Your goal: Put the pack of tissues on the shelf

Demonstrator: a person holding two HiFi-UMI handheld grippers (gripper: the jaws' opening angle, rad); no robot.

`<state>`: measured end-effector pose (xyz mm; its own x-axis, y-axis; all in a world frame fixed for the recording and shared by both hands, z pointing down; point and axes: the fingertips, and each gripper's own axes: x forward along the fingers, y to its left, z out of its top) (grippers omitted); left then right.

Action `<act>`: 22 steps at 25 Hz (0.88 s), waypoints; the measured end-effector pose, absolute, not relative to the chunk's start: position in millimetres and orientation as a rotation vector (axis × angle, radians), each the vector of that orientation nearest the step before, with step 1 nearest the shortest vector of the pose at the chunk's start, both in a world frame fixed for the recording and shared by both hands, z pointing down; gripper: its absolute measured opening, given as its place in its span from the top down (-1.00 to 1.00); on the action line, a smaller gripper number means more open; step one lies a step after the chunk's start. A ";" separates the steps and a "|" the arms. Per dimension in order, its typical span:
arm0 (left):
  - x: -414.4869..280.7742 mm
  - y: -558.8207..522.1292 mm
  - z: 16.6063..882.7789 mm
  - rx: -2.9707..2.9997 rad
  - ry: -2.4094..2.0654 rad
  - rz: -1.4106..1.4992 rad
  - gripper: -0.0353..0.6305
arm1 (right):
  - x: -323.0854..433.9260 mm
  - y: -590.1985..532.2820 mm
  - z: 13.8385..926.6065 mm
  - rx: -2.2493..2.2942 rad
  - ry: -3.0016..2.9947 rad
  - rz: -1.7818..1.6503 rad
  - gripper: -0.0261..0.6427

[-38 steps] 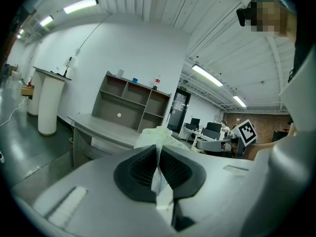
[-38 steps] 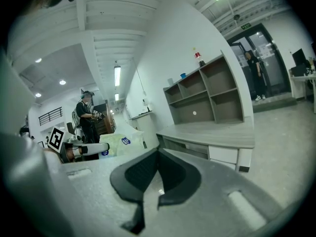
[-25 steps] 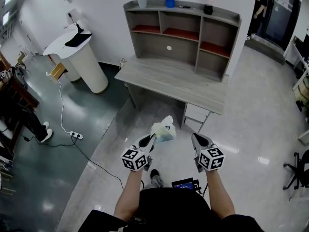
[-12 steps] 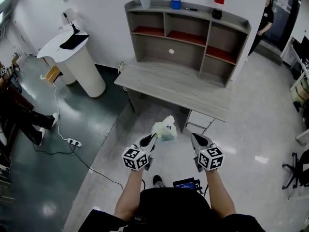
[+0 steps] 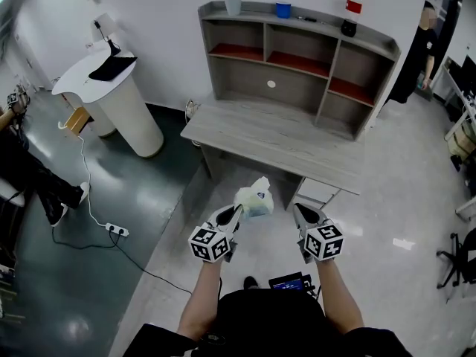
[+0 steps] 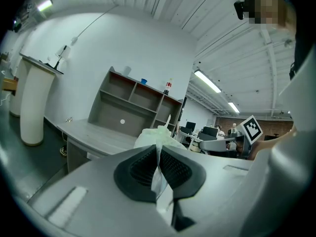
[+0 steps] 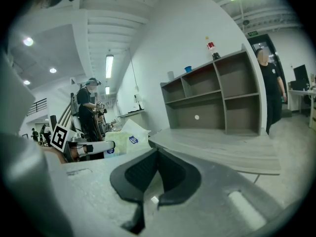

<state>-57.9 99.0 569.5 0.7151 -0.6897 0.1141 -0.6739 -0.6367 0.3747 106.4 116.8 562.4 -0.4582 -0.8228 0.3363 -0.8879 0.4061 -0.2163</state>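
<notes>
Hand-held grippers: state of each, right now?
Left hand-held gripper: closed on the pack of tissues, pinching its wrapper.
Right hand-held gripper: closed, nothing between its jaws.

Whitish, maybe pale-green tissue pack [image 5: 253, 201] w/ blue logo; grey shelf [image 5: 297, 95]

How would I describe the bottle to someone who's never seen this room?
Start at the grey shelf unit on the desk. Along its top board, the bottle stands rightmost. It is tall with a red label, unlike the short blue cup and grey cup.
</notes>
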 end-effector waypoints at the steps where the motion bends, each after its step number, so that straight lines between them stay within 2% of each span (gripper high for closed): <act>1: -61.4 95.6 569.9 2.528 -1.055 -0.058 0.87 | 103.4 114.3 563.5 1.528 -2.479 0.552 0.92; 12: -70.9 68.4 594.4 2.479 -1.045 -0.045 0.87 | 93.1 83.1 582.6 1.509 -2.453 0.588 0.92; 22: -65.1 1.0 592.8 2.472 -1.104 -0.025 0.87 | 100.5 4.4 581.9 1.475 -2.509 0.594 0.92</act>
